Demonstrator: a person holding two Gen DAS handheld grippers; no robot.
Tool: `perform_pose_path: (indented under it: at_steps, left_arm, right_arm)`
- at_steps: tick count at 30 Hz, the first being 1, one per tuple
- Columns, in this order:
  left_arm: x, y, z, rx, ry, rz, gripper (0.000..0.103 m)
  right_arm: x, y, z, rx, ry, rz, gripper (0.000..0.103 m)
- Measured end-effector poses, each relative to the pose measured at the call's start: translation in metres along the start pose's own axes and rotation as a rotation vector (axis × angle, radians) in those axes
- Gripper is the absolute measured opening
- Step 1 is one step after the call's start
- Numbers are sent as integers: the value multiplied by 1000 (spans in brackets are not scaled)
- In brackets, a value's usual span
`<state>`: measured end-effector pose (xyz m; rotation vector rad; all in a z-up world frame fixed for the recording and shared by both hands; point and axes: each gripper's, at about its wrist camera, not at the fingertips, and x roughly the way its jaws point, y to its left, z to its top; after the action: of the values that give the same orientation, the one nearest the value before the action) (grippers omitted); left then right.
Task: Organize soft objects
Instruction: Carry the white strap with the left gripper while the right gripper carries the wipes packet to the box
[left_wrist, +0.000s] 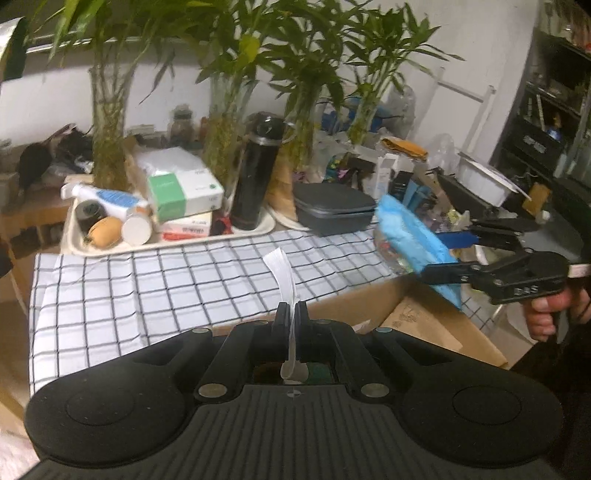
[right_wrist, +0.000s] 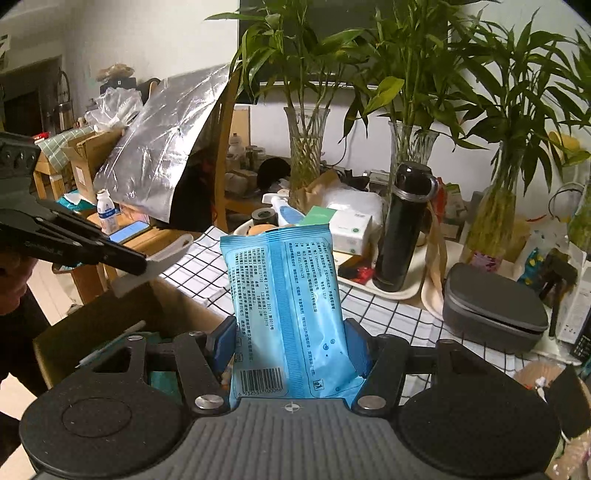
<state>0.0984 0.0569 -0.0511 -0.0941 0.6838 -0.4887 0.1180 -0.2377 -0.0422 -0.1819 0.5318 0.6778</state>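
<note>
My right gripper (right_wrist: 290, 332) is shut on a light blue soft pack (right_wrist: 284, 280) with printed text and a barcode, held upright between its blue pads. In the left wrist view the same pack (left_wrist: 402, 232) hangs in the right gripper (left_wrist: 443, 254) at the right, above the rim of an open cardboard box (left_wrist: 413, 314). My left gripper (left_wrist: 282, 273) is shut, its white fingertips pressed together with nothing between them, over the checked tablecloth (left_wrist: 166, 280). From the right wrist view, the left gripper (right_wrist: 166, 254) sits at the left, above the box (right_wrist: 110, 317).
Behind the cloth stand a cream tray (left_wrist: 110, 251) with bottles and a tissue box (left_wrist: 184, 192), a black flask (left_wrist: 255, 177), a grey case (left_wrist: 332, 210) and several glass vases of bamboo (left_wrist: 107, 122). A hand (left_wrist: 546, 317) grips the right tool. Clutter fills the right side.
</note>
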Motion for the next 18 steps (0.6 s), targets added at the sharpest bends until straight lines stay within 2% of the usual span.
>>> perform_pose_path:
  at_steps: [10, 18]
  left_arm:
    - [-24, -13, -19, -55, 21, 20, 3]
    - [-33, -22, -31, -53, 55, 48, 5]
  right_arm:
    - [-20, 12, -13, 13, -18, -3, 64]
    - [-29, 20, -19, 2, -24, 0, 64]
